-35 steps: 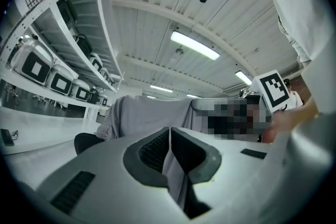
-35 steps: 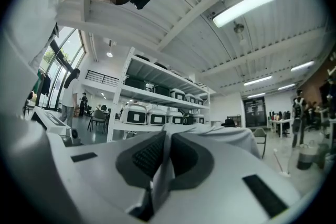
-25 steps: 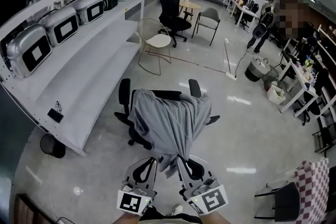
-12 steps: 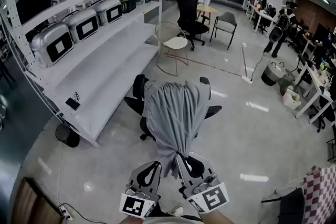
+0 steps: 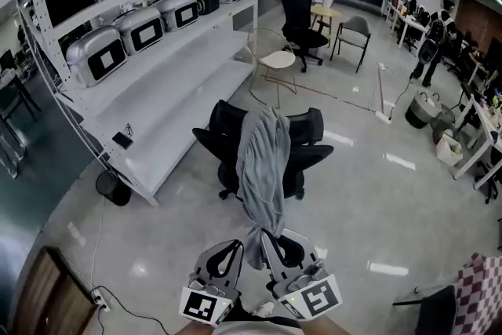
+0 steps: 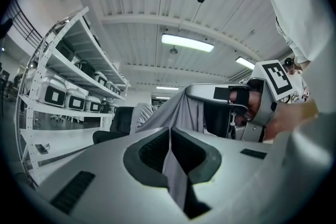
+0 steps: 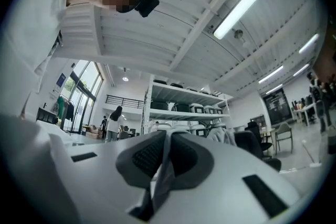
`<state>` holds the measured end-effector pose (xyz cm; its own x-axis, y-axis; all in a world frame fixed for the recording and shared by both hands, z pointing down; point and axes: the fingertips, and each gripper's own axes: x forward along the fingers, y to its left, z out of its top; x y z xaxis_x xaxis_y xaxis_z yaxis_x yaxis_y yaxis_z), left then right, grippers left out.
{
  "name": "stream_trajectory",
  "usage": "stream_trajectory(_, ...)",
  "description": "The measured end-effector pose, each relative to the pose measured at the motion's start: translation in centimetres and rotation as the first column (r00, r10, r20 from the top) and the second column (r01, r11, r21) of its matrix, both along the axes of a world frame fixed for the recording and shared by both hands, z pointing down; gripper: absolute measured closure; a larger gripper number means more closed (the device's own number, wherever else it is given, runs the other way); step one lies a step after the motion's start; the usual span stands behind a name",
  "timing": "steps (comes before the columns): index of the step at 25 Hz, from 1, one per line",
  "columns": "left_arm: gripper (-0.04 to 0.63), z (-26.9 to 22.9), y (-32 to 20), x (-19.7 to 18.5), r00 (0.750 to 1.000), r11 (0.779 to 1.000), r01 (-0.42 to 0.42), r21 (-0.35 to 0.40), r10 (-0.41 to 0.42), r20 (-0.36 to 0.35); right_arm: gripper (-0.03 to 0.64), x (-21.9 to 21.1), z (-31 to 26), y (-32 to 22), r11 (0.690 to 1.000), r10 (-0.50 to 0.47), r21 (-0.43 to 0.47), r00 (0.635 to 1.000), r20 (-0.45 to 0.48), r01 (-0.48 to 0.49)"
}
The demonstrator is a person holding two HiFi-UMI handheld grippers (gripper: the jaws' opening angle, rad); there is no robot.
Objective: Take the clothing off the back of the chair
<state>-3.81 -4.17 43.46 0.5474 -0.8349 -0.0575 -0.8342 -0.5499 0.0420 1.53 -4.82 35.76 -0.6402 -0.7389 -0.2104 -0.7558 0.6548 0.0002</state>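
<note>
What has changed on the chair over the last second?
The grey garment, earlier spread over the backrest, has been drawn toward the person into a narrow strip, baring much of the black chair. The left gripper and right gripper stay shut on its near end; its far end still drapes the chair.

I see grey garment [image 5: 263, 169] stretched into narrow strip, top draped over black office chair [image 5: 304, 126] backrest, bottom end bunched.
</note>
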Motion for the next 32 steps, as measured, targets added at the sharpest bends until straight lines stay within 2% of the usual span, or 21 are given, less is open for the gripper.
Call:
stream_trajectory(4, 0.575, 1.0, 1.2, 1.1, 1.0, 0.999, 0.007, -0.035, -0.007, 0.019, 0.597, 0.8, 1.1, 0.8, 1.0, -0.018, -0.022, 1.0, 0.013, 0.018)
stream_trajectory(10, 0.575, 1.1, 1.2, 1.3, 0.999, 0.998, 0.001, -0.058, 0.001, 0.036, 0.595, 1.1, 5.2, 1.1, 0.99, 0.01, -0.139, 0.999, -0.039, -0.015)
stream_trajectory(16, 0.575, -0.5, -0.4, 1.2, 1.0, 1.0, -0.003, -0.016, 0.004, 0.028, 0.595, 1.2, 4.2, 1.6, 0.992, 0.063, -0.109, 0.997, -0.04, -0.067)
stream_trajectory(21, 0.575, -0.3, -0.9, 1.0, 0.999, 0.999, -0.031, -0.023, 0.032, 0.019, 0.595, 1.3, 4.8, 1.2, 0.984, 0.107, -0.131, 0.991, -0.08, -0.117)
stream_trajectory(27, 0.575, -1.2, -1.7, 0.1, 0.998, 0.998, -0.065, 0.006, 0.065, -0.002, 0.595, 0.9, 4.2, 0.0, 0.977, 0.171, -0.115, 0.981, -0.094, -0.181)
stream_trajectory(32, 0.575, -1.1, -1.6, -1.2, 0.996, 0.996, -0.085, 0.004, 0.085, -0.011, 0.595, -0.7, 4.8, -0.5, 0.973, 0.179, -0.126, 0.977, -0.112, -0.192)
